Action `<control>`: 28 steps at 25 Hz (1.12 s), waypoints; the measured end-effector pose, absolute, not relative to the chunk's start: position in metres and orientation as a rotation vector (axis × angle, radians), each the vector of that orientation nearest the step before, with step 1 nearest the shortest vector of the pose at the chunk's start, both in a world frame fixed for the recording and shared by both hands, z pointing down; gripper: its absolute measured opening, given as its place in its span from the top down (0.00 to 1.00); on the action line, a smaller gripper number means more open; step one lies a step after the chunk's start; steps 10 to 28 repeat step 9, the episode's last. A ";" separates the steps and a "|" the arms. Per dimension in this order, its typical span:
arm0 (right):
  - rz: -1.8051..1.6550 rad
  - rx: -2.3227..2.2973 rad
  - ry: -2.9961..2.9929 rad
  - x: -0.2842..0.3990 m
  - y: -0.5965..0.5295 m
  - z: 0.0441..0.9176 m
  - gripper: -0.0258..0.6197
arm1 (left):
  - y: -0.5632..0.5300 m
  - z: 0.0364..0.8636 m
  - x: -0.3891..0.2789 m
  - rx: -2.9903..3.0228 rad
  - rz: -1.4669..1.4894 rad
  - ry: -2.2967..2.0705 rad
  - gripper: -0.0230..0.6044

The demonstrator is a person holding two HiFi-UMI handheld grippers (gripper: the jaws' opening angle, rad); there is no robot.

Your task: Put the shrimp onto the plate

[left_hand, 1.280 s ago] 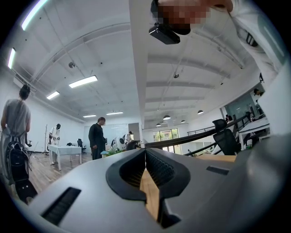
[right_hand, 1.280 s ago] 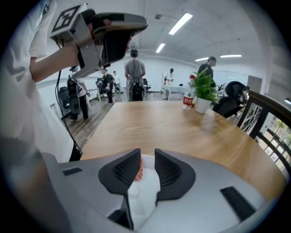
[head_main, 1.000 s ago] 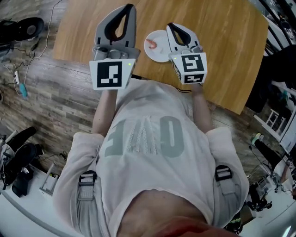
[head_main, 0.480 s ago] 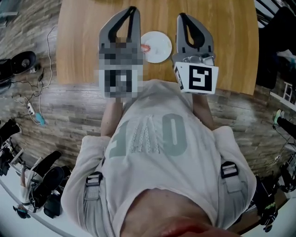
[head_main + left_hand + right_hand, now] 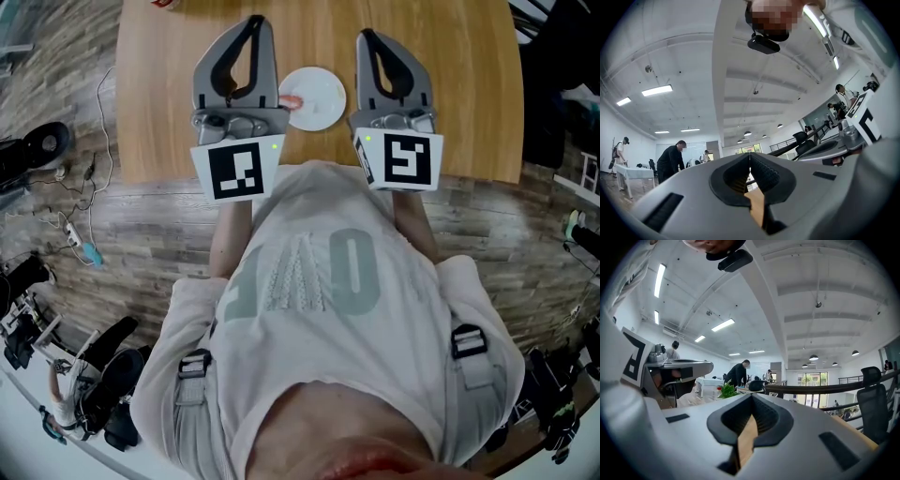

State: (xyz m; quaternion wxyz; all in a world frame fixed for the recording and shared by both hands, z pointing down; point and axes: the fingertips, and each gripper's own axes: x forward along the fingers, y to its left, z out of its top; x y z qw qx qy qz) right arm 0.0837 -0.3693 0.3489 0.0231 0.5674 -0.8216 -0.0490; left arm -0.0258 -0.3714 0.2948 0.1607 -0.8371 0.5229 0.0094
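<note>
In the head view a small white plate (image 5: 319, 101) lies on the wooden table (image 5: 159, 84), and a pink shrimp (image 5: 292, 98) rests on its left edge. My left gripper (image 5: 256, 21) is held upright just left of the plate, jaws shut with nothing between them. My right gripper (image 5: 366, 37) stands upright just right of the plate, also shut and empty. Both gripper views look out across the room, with the left gripper (image 5: 750, 157) and the right gripper (image 5: 751, 397) tips pressed together; neither shows the plate.
The table's near edge (image 5: 309, 169) runs just in front of my body, over wood-plank floor. A red object (image 5: 164, 3) sits at the table's far left edge. Cables and dark equipment (image 5: 37, 155) lie on the floor at left. People stand far off in the room.
Both grippers have stayed beside the plate, nearly still over the last half second. A second ago the view was tilted; it has since levelled and the plate sits centred between them.
</note>
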 end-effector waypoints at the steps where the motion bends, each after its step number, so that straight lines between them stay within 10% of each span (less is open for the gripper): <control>1: -0.152 1.755 -2.547 0.083 -0.369 0.349 0.93 | -0.371 0.295 -0.026 -2.390 0.027 1.494 0.95; 28: -0.120 1.696 -2.592 0.070 -0.370 0.353 0.93 | -0.372 0.296 -0.033 -2.387 0.028 1.511 0.95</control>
